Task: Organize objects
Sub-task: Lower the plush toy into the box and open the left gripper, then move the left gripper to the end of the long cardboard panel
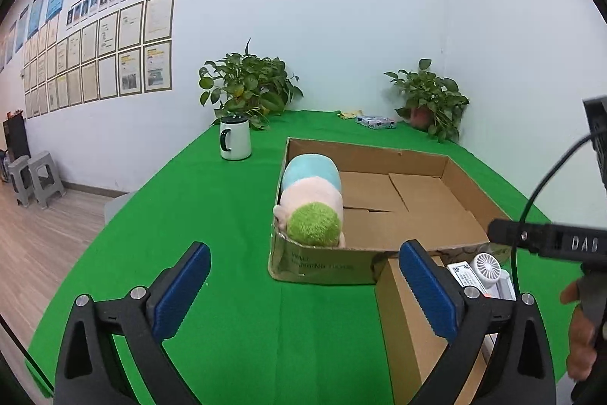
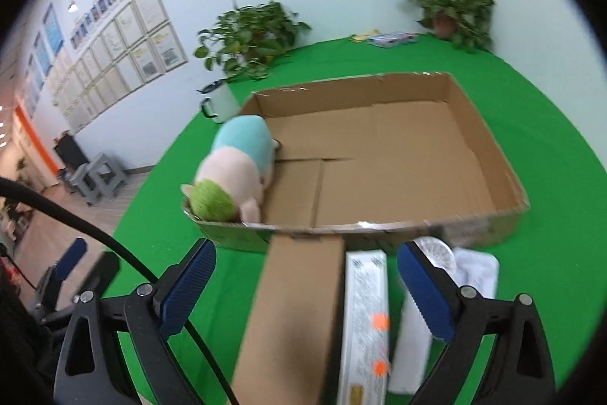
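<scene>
Two hand-held grippers hang wide and empty over a green-covered table (image 1: 227,200) where sorting is under way. The landmark is an open, shallow cardboard tray (image 2: 481,139); a plush toy (image 2: 231,173) with a blue back, pale body and green fuzzy end lies in the tray's near left corner, leaning on the left wall. The rest of the tray floor is bare.

Outside the tray's near wall, touching or just beside it, lie a long brown carton (image 2: 292,314), a white printed box (image 2: 366,321) to its right, and a small white fan (image 2: 436,255) on a white pack (image 2: 478,272). A white mug (image 1: 235,137) stands well left of the tray's far corner.

The left gripper (image 1: 303,291) has nothing between its blue pads; the right gripper (image 2: 307,291) straddles the carton and white box without touching either.

The carton looks light and stiff, likely best pinched across its narrow width near the middle. The fan's grille appears fragile, so its body is the safer hold. The plush would squash easily.
</scene>
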`<state>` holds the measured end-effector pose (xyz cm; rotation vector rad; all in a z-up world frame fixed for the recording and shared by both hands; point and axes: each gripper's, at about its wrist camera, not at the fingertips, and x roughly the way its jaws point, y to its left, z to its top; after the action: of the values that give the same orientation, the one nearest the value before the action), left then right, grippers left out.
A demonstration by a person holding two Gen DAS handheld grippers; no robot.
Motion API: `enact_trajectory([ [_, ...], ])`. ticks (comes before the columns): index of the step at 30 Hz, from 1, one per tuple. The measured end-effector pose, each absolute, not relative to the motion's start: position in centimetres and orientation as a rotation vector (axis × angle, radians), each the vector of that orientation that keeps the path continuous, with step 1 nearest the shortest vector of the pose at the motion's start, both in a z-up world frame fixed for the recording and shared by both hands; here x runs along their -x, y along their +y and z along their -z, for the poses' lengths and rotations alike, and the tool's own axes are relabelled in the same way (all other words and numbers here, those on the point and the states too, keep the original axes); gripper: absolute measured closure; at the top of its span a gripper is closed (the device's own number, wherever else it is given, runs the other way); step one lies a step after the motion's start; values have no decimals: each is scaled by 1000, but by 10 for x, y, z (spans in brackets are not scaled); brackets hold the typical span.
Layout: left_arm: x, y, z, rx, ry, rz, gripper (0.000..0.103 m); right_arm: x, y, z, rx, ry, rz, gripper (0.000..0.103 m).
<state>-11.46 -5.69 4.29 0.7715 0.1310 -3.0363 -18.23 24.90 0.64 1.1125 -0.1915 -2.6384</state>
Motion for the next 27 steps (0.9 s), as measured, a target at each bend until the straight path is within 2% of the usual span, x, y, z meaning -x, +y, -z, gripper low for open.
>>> enact_trajectory([
  [10, 84, -44, -52, -755, 124, 3026, 3, 141, 245, -9, -1032, -96, 2683, 6],
  [16, 67, -31, -54, -764, 114, 3039, 3, 126, 247, -11, -987, -117, 2677, 6],
  [18, 62, -27, -53, -780, 106, 3033, 3, 124, 248, -9, -985, -126, 2667, 8],
  [19, 62, -25, -52, -790, 102, 3031, 4, 122, 249, -8, -979, -131, 2659, 13],
  [21, 59, -21, -49, -804, 103, 3029, 16, 119, 249, -5, -979, -104, 2669, 45],
  [22, 59, -20, -48, -810, 105, 3026, 40, 118, 248, -3, -991, -86, 2678, 70],
  [23, 59, -18, -47, -825, 108, 3026, 69, 118, 248, 0, -1004, -75, 2675, 76],
  [24, 60, -18, -45, -862, 110, 3025, 79, 118, 248, 1, -1008, -71, 2669, 76],
  [25, 60, -17, -43, -889, 116, 3027, 83, 116, 248, 3, -1007, -70, 2663, 76],
  [27, 59, -14, -40, -902, 132, 3033, 76, 114, 249, 7, -1022, -79, 2651, 47],
])
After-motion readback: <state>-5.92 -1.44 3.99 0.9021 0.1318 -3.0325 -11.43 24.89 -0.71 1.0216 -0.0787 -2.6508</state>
